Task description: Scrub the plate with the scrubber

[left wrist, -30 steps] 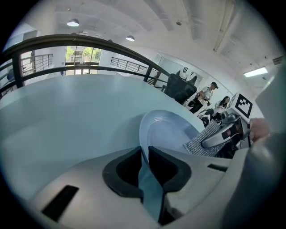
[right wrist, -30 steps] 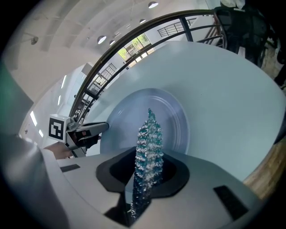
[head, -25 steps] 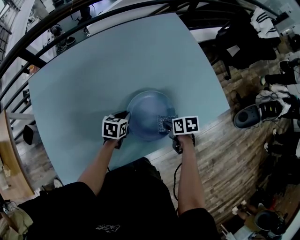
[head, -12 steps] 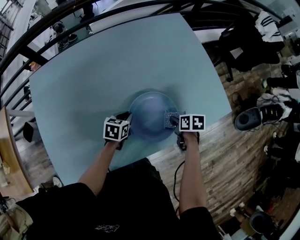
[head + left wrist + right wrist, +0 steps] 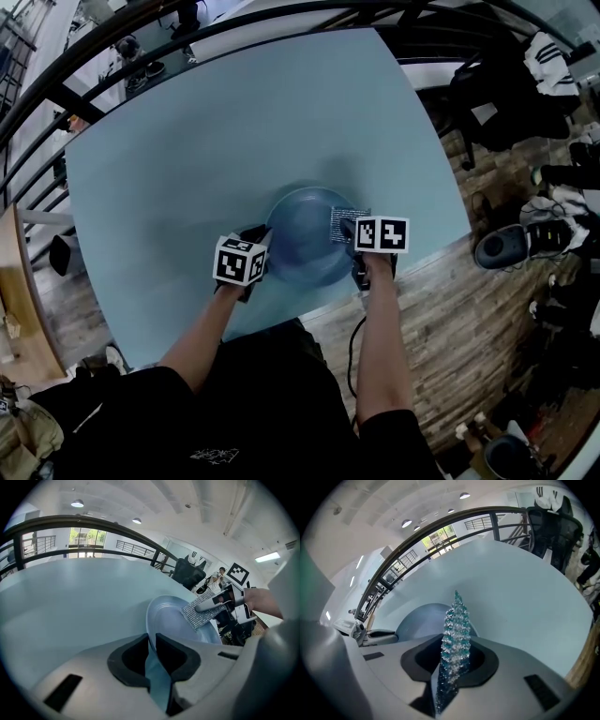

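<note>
Scrubber [image 5: 345, 226] slid farther along plate [image 5: 298, 242].

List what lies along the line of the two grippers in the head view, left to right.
left gripper → blue plate → silver scrubber → right gripper → wooden floor

We see a pale blue tabletop [image 5: 234, 122], a dark railing [image 5: 56, 520] curving past its far edge — wooden floor [image 5: 450, 319] and a black chair [image 5: 497, 98] to the right.
</note>
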The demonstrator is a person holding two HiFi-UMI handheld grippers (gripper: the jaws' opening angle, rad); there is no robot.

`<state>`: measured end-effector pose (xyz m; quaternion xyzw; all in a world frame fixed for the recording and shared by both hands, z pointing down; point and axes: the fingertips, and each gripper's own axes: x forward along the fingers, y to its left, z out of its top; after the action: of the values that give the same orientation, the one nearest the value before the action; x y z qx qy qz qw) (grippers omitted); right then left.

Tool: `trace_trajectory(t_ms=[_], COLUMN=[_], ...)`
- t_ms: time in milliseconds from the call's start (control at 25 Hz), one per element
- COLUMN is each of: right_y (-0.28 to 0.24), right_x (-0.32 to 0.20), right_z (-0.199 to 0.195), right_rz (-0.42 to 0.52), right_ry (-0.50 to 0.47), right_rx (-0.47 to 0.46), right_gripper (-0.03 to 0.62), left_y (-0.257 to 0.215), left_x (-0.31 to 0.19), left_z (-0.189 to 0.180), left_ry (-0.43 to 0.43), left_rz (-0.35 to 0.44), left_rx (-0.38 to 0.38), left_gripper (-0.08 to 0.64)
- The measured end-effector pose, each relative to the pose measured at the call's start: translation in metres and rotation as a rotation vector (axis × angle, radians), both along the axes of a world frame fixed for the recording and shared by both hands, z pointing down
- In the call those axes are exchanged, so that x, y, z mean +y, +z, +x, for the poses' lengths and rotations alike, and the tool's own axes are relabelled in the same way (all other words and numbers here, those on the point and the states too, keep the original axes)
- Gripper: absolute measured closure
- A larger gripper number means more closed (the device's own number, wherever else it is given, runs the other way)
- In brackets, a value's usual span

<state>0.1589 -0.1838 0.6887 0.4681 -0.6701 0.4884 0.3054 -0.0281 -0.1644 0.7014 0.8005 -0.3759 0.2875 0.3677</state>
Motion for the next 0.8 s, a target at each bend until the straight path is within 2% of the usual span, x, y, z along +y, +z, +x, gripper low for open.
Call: trace_trajectory(t_ms=[320,800], right_y=[0.000,0.004], right_x=[-0.015,-0.001], right_z=[-0.041,-0.095], right_rz=[0.015,0.003], right_ry=[-0.054,-0.142], right_rx=[-0.043,-0.149], right_gripper=[0.506,0.506], left_y=[0.001,0.002], left_x=[-0.001,-0.001], left_z=[-0.006,-0.009], left_ry=[-0.014,-0.035], left_rz=[-0.003,-0.005], left_rx=[-0.002,-0.003], left_gripper=[0.505,0.506])
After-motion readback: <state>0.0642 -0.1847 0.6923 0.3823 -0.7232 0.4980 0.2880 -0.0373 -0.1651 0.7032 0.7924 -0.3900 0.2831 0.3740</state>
